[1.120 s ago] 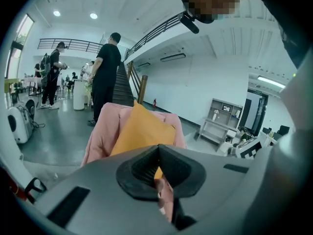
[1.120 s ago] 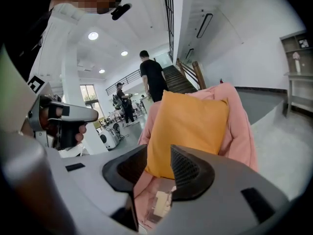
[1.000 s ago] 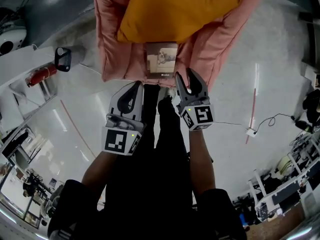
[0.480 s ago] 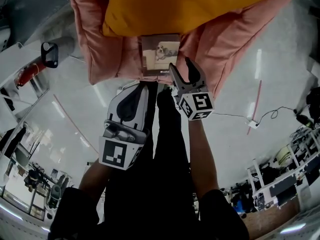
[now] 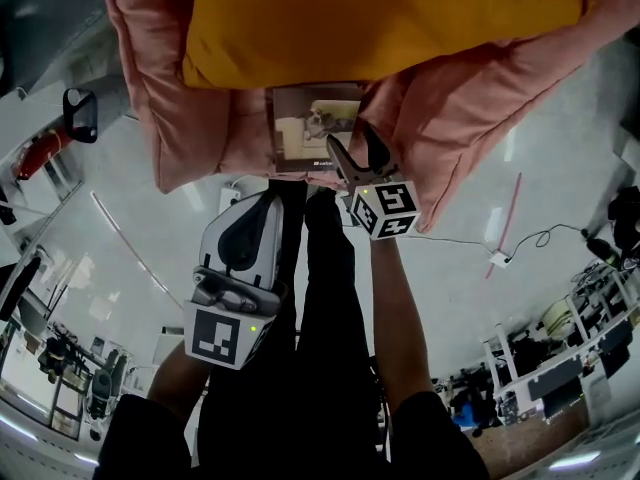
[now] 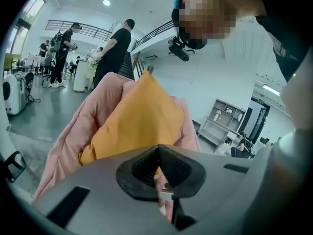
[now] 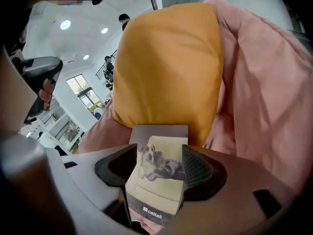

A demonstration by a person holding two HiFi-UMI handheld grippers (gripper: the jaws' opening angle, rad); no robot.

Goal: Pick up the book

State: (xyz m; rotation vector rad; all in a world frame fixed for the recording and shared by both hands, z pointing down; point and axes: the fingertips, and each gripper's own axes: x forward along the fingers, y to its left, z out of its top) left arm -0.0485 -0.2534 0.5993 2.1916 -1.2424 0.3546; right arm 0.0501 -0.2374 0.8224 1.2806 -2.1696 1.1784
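Right claw dipped, opening (jaws astride book).

The cushion across the top of the head view is mustard orange, on a salmon-pink cover. The book has a dark brown border around a cream sofa picture with a white-and-brown dog. The left gripper is pale grey with black pads, and the right gripper is darker grey. Both carry black-and-white square markers. The floor is glossy pale grey.
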